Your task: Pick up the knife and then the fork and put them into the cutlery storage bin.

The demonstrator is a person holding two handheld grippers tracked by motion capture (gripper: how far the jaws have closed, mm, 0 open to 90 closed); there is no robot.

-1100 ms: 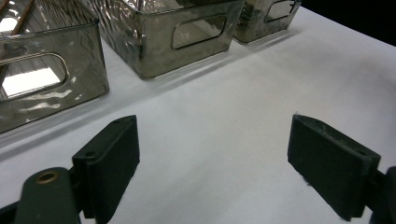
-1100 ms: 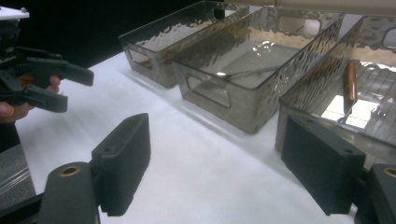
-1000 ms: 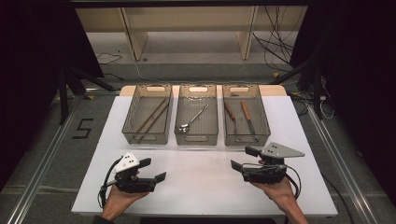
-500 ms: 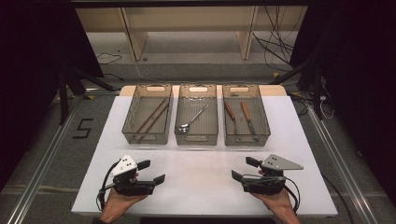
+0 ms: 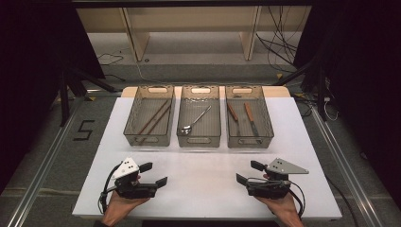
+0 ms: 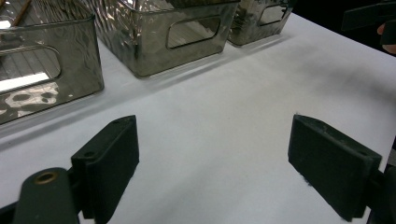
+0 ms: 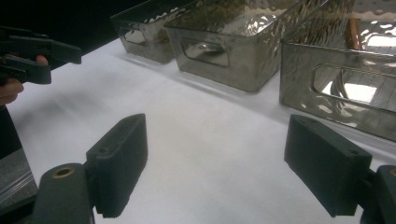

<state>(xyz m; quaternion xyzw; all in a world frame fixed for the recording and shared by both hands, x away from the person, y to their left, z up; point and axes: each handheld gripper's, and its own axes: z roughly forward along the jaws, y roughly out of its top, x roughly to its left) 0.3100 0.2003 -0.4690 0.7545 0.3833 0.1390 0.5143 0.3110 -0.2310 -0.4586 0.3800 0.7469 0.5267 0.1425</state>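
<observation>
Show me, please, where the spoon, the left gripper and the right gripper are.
spoon (image 5: 196,120): high view, on its handle, in the middle bin.
left gripper (image 5: 156,174): high view, midway between its fingertips.
right gripper (image 5: 248,172): high view, midway between its fingertips.

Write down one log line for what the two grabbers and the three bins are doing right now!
left gripper: open, empty | right gripper: open, empty | bins: chopsticks, spoon, two knives | table: bare near grippers
</observation>
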